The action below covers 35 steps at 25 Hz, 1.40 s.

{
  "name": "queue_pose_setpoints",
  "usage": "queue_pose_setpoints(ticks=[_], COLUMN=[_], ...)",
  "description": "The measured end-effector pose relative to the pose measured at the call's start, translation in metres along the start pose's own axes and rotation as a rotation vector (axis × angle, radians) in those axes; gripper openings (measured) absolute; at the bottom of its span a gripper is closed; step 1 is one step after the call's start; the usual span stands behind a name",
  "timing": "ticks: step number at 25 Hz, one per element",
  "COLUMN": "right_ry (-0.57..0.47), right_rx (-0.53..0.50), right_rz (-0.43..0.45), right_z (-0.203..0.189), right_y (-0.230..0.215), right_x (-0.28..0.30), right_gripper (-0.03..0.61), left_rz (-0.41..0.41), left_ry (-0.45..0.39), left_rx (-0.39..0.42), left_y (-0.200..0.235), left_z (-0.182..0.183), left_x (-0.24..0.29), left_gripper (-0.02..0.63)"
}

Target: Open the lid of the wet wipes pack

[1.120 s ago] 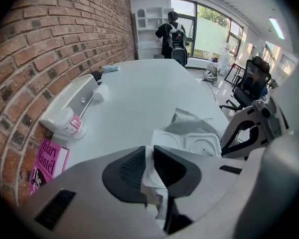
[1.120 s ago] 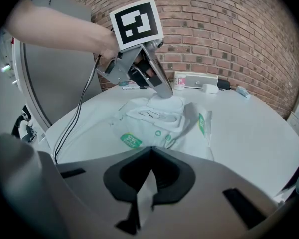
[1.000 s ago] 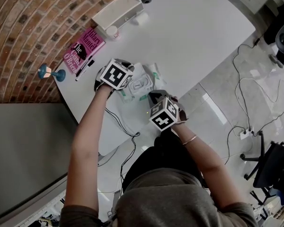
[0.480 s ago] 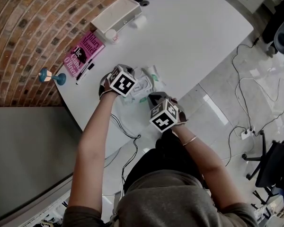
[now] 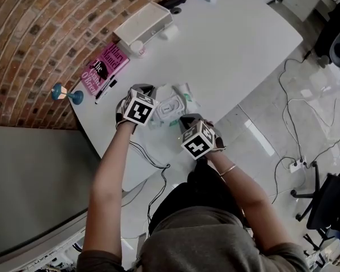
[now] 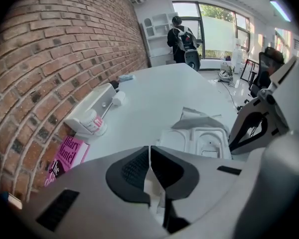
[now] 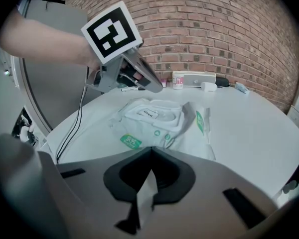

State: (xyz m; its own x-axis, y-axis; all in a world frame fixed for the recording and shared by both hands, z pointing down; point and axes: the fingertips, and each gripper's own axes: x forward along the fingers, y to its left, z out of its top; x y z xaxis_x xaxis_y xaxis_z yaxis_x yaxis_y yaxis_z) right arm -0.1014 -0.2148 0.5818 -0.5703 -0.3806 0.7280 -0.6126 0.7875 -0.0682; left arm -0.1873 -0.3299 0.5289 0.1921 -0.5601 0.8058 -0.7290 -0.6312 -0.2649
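The white wet wipes pack with green print lies on the white table near its front edge. Its plastic lid, marked OPEN, lies flat on the pack. My left gripper is at the pack's left side, its shut tips hanging just above the pack and not touching it. In the left gripper view the jaws meet, and the pack shows beyond them to the right. My right gripper is at the pack's near edge, shut with a white strip of wrapper between its pads.
A pink book and a black pen lie at the table's left by the brick wall. A long white box and a small pot sit further back. A cable hangs off the near table edge.
The left gripper has drawn back from over the pack's left part toward the near left. The right gripper and the pack have stayed where they were.
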Motion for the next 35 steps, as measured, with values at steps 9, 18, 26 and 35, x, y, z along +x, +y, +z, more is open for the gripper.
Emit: queue_pose_setpoints(ticks=[9,18,26,35], right_ry=[-0.018,-0.120,-0.186,-0.266], right_rx=[0.055,0.096,0.119,0.163], right_rz=[0.026,0.003,-0.021,-0.054], right_z=[-0.003,0.026,0.040,0.047], right_y=[-0.001,0.000,-0.001,-0.001], right_x=[-0.003,-0.032,-0.056,-0.085], right_gripper=[0.006,0.008,0.008,0.006], left_rz=[0.069,0.100,0.160,0.248], left_ry=[-0.092,-0.183,-0.282,-0.384], left_rx=[-0.136,-0.299,-0.452,-0.549], left_y=[0.005,-0.004,-0.017,-0.025], left_z=[-0.009,-0.030,-0.050,-0.073], left_x=[-0.043,-0.072,-0.100,-0.138], left_gripper=[0.029,0.029,0.029,0.029])
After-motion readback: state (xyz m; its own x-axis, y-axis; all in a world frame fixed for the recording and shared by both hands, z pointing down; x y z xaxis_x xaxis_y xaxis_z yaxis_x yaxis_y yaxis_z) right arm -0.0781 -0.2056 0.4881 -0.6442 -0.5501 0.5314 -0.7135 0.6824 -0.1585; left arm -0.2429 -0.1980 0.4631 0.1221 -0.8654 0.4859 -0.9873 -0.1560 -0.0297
